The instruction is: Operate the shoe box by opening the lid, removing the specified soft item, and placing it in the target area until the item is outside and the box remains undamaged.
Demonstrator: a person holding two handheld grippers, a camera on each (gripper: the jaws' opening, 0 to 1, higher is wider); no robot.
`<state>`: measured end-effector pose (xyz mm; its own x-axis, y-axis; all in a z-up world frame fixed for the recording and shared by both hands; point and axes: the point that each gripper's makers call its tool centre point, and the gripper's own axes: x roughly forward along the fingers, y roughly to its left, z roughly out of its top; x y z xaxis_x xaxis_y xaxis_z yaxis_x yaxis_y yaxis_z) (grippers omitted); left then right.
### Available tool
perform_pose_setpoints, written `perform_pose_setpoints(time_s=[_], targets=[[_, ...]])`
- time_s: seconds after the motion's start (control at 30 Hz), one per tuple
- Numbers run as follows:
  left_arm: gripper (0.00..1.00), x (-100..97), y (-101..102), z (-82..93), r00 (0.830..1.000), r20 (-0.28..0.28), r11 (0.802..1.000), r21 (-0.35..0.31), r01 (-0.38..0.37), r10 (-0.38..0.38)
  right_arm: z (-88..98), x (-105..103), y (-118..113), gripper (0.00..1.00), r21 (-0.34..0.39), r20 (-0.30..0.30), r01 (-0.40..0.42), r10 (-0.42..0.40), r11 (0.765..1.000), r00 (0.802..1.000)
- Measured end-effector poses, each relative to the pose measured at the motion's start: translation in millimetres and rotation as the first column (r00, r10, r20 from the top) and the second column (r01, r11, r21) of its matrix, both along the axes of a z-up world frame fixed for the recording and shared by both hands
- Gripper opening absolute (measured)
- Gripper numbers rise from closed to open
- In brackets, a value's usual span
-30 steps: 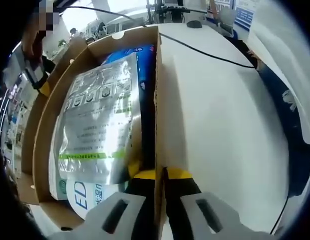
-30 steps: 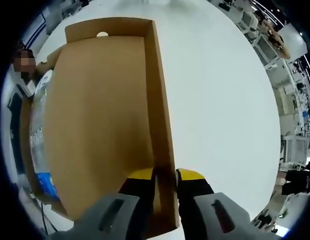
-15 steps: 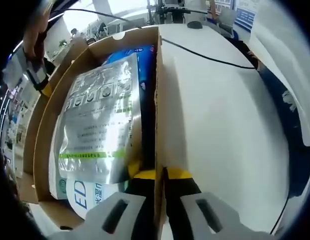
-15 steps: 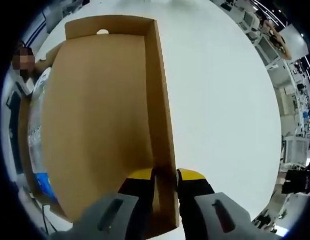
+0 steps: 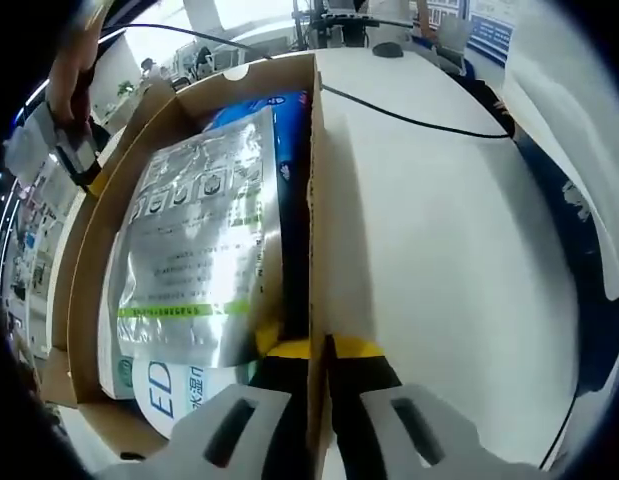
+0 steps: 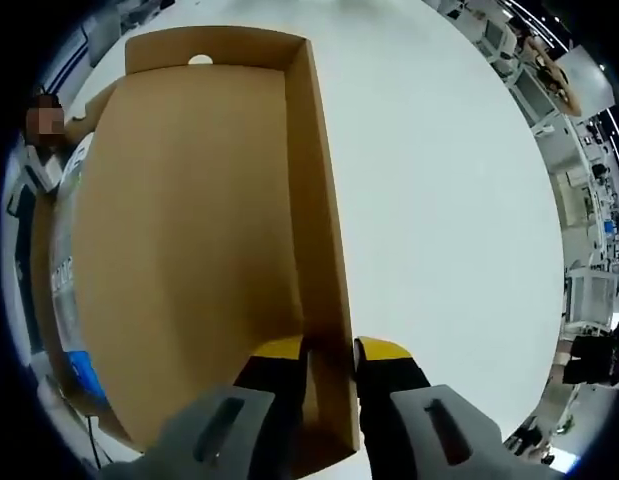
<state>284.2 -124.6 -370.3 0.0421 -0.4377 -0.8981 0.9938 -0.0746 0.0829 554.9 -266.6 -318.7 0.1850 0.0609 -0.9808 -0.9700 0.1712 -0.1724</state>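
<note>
One cardboard shoe box (image 5: pixel 311 200) on my table, one lid (image 6: pixel 189 250) (interior facing up), one silver printed pouch (image 5: pixel 194 260) inside, one blue packet (image 5: pixel 284 115) beneath it, one black cable (image 5: pixel 409 115), my two grippers, left gripper (image 5: pixel 319 349), right gripper (image 6: pixel 329 349).

Brightness: both views are evenly, brightly lit.
Glare: the foil pouch (image 5: pixel 194 250) is streaked with reflections; the white bench (image 6: pixel 439 200) is nearly washed out.
Distortion: straight edges are bowed towards the rims.
</note>
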Motion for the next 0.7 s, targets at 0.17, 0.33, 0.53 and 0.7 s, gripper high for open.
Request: perform_pose_setpoints(time_s=[0.17, 0.33, 0.53, 0.7], targets=[[0.01, 0.3, 0.0, -0.2, 1.000, 0.000, 1.000, 0.001, -0.003, 0.003, -3.3, 8.8, -2.7, 0.17, 0.005, 0.006, -0.008, 0.008, 1.000, 1.000], [0.01, 0.3, -0.5, 1.1, 1.000, 0.003, 1.000, 0.000, -0.012, 0.012, 2.5, 6.4, -3.0, 0.17, 0.010, 0.015, 0.004, -0.004, 1.000, 1.000], [0.01, 0.6, -1.3, 1.1, 1.000, 0.002, 1.000, 0.000, -0.011, 0.011, 2.7, 12.1, -2.6, 0.16, 0.004, 0.021, -0.037, 0.037, 0.999, 0.999], [0.01, 0.6, -1.1, 1.1, 1.000, 0.003, 1.000, -0.001, -0.010, 0.010, 3.8, 10.1, -2.3, 0.16, 0.007, 0.015, -0.030, 0.030, 1.000, 0.999]])
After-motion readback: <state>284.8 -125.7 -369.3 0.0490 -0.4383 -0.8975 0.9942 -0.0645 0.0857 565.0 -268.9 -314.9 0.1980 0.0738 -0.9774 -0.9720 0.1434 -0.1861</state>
